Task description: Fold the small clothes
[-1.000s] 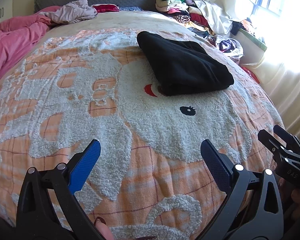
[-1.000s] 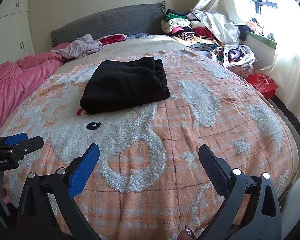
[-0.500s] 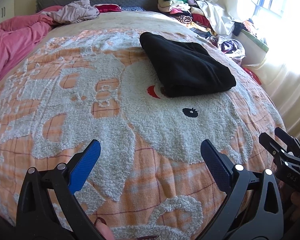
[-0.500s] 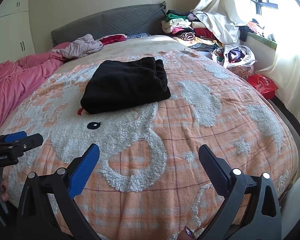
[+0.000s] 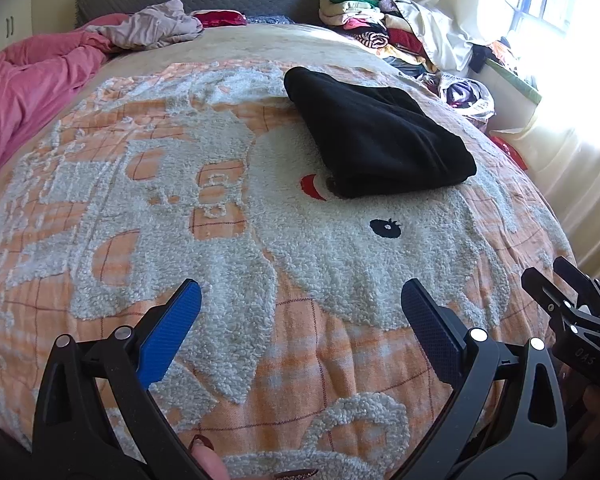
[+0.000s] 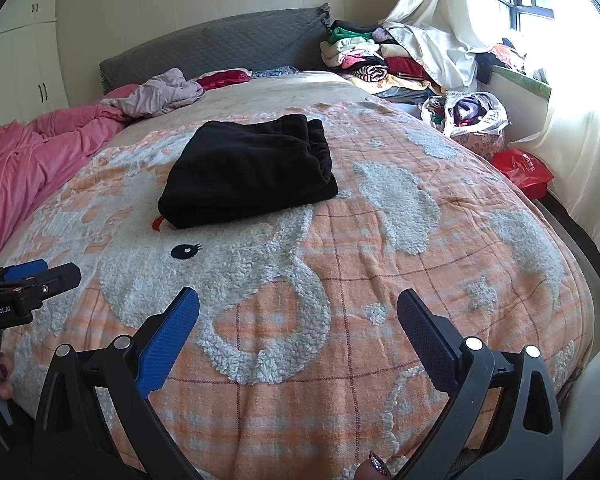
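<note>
A folded black garment (image 5: 376, 140) lies on the orange-and-white fleece blanket (image 5: 220, 240) in the middle of the bed; it also shows in the right wrist view (image 6: 252, 172). My left gripper (image 5: 300, 312) is open and empty, held over the near part of the blanket, well short of the garment. My right gripper (image 6: 298, 316) is open and empty too, over the near edge. The right gripper shows at the right edge of the left wrist view (image 5: 572, 312), and the left gripper at the left edge of the right wrist view (image 6: 28, 284).
A pink duvet (image 6: 28, 160) and a crumpled mauve garment (image 6: 160, 92) lie at the far left. A pile of clothes (image 6: 364, 60) sits by the grey headboard (image 6: 220, 44). A bag of clothes (image 6: 468, 112) and a red bag (image 6: 524, 168) stand right of the bed.
Both grippers have shifted slightly, so the black garment sits a little differently in view. Both stay open and empty; the garment has not moved.
</note>
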The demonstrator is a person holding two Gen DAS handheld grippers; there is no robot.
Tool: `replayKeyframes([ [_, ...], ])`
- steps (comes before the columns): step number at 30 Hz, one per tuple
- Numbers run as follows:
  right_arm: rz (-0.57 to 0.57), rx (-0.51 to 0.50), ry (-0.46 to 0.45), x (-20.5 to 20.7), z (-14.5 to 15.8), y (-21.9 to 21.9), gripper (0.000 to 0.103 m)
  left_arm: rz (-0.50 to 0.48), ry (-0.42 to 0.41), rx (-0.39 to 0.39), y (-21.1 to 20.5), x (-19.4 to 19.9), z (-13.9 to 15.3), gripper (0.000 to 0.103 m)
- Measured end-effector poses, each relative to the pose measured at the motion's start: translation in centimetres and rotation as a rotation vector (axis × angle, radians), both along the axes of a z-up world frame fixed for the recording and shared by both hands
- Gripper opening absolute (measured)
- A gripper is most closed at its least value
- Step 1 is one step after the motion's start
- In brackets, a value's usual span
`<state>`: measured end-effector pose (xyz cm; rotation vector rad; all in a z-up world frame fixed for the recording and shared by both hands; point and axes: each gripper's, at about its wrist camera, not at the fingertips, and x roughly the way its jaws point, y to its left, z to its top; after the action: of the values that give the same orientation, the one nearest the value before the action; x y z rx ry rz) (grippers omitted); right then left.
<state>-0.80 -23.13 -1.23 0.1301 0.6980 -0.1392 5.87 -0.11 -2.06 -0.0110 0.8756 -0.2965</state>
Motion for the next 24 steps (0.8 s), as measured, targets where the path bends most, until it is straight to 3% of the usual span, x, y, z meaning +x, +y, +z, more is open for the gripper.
replayKeyframes([
  [24, 0.0, -0.007, 0.005, -0.07, -0.21, 0.03, 0.099, 0.018, -0.017, 0.025, 0.02, -0.09, 0.36, 0.094],
])
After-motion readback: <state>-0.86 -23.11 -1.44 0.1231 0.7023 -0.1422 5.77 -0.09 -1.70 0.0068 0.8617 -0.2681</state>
